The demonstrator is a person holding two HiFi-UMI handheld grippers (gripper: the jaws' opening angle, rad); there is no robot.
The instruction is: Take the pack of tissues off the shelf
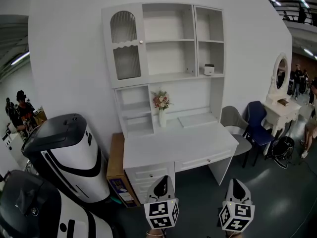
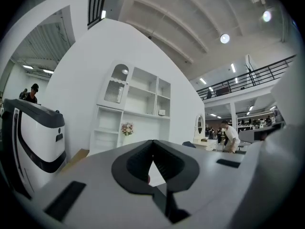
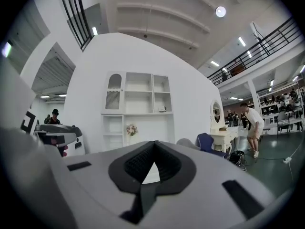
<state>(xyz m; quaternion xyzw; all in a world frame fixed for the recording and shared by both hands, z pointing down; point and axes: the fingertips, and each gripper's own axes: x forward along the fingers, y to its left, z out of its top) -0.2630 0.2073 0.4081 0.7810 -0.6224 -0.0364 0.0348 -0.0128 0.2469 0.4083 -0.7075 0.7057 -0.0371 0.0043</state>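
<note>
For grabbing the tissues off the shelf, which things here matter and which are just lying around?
For the job: pack of tissues, shelf unit, left gripper, right gripper.
Lying about: flower vase, blue chair, cardboard box, vanity mirror.

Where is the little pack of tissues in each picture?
Head view: the pack of tissues sits in the lower right compartment of the shelf, right of the picture's middle.
Left gripper view: tiny, in that same compartment, just above the picture's middle.
Right gripper view: same compartment, near the picture's middle.
Shared landmark: the vase of flowers stands below and left of it in every view.
</note>
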